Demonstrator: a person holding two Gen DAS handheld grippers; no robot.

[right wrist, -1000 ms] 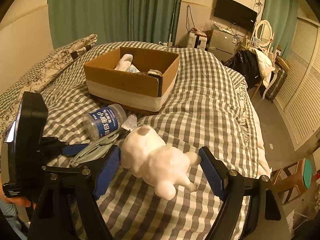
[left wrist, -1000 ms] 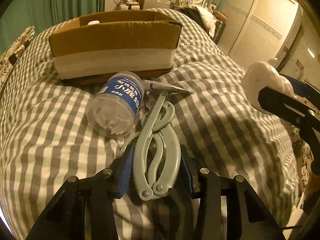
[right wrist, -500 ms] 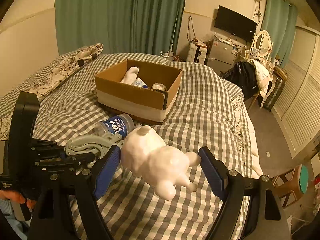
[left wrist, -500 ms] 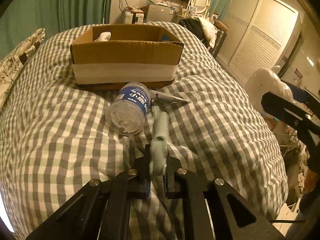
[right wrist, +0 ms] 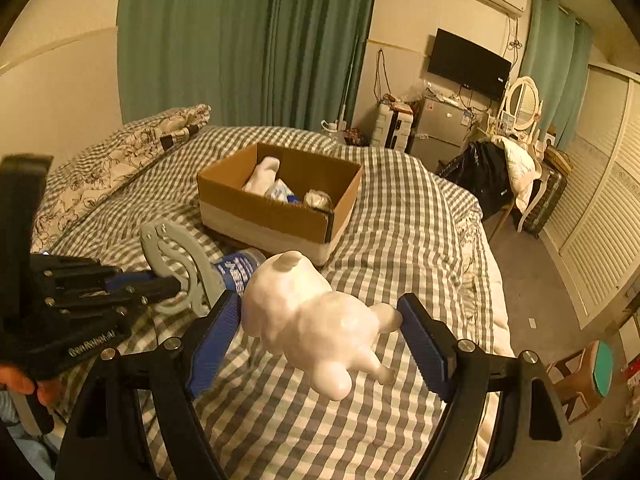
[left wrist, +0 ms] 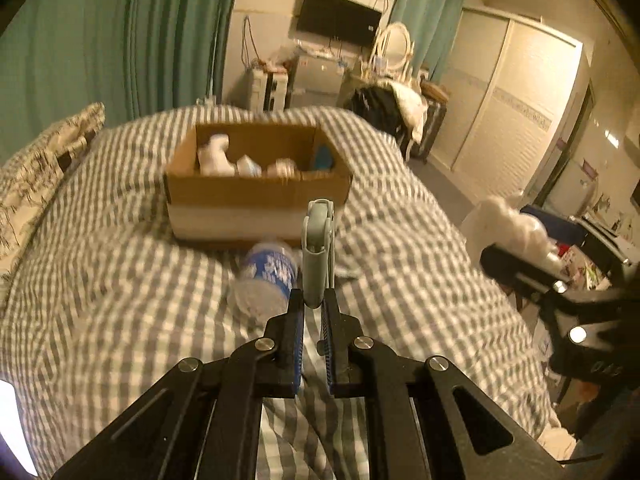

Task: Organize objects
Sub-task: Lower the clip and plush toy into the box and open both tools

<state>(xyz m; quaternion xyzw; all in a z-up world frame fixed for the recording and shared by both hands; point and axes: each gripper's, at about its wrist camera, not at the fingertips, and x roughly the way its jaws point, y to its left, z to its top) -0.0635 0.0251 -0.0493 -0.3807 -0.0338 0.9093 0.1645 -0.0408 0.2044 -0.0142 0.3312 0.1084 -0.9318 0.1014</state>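
My left gripper (left wrist: 312, 308) is shut on a grey-green hand grip tool (left wrist: 317, 254) and holds it edge-up above the bed; the tool also shows in the right wrist view (right wrist: 180, 264). My right gripper (right wrist: 320, 328) is shut on a white animal figurine (right wrist: 316, 320), held in the air. An open cardboard box (left wrist: 256, 196) stands further back on the bed (left wrist: 100, 280) with several items inside; it also shows in the right wrist view (right wrist: 280, 216). A clear bottle with a blue label (left wrist: 268, 280) lies in front of the box.
A patterned pillow (right wrist: 120, 152) lies at the bed's left side. Green curtains (right wrist: 240, 40), a TV, a small fridge and a dressing table stand behind. White wardrobe doors (right wrist: 600, 220) and a stool (right wrist: 592, 372) are on the right.
My left gripper closed on the hand grip tool and lifted it off the bed, turning it edge-up. Both grippers have risen; the figurine stays held.
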